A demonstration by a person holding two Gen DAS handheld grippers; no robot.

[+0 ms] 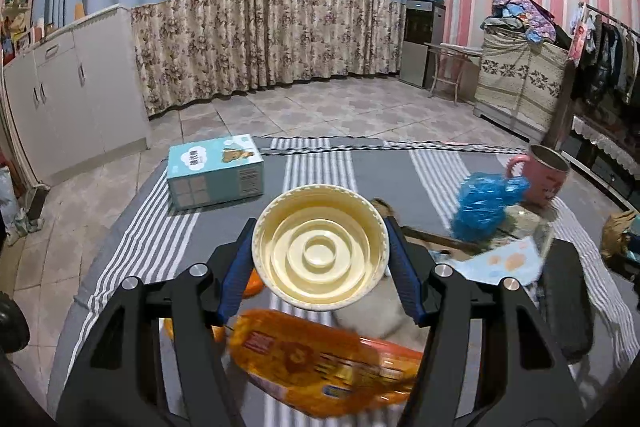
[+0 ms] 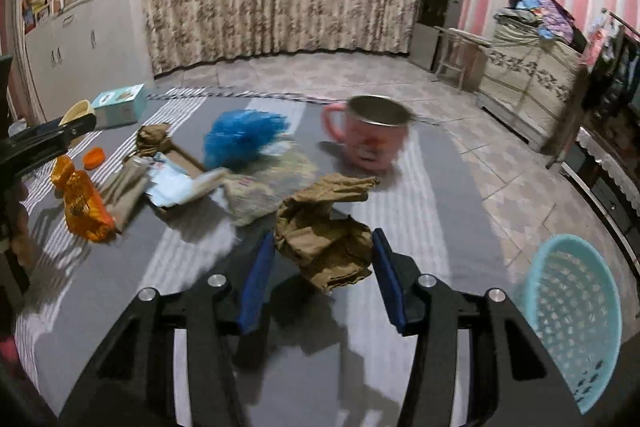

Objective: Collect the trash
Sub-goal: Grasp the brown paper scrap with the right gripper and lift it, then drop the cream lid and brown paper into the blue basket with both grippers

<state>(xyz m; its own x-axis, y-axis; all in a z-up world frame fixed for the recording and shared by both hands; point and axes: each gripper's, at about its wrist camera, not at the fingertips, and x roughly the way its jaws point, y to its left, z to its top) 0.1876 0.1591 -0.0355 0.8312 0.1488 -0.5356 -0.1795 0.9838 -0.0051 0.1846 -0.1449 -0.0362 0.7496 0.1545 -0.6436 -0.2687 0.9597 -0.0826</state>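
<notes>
My left gripper (image 1: 320, 239) is shut on a cream plastic bowl (image 1: 320, 255), its blue pads against the rim on both sides. Below it lies an orange plastic bottle (image 1: 320, 359) on the grey striped tablecloth (image 1: 132, 247). My right gripper (image 2: 324, 247) is shut on a crumpled brown paper wad (image 2: 320, 239), held above the cloth with its shadow underneath. A blue plastic bag (image 2: 240, 139), a flat cardboard piece with white paper (image 2: 172, 179), the orange bottle (image 2: 82, 203) and an orange cap (image 2: 94, 158) lie to the left of it.
A teal mesh basket (image 2: 576, 319) stands off the table's right edge. A pink mug (image 2: 368, 139) stands behind the brown paper, and a light blue box (image 1: 216, 175) sits at the far left. Tiled floor lies beyond the table.
</notes>
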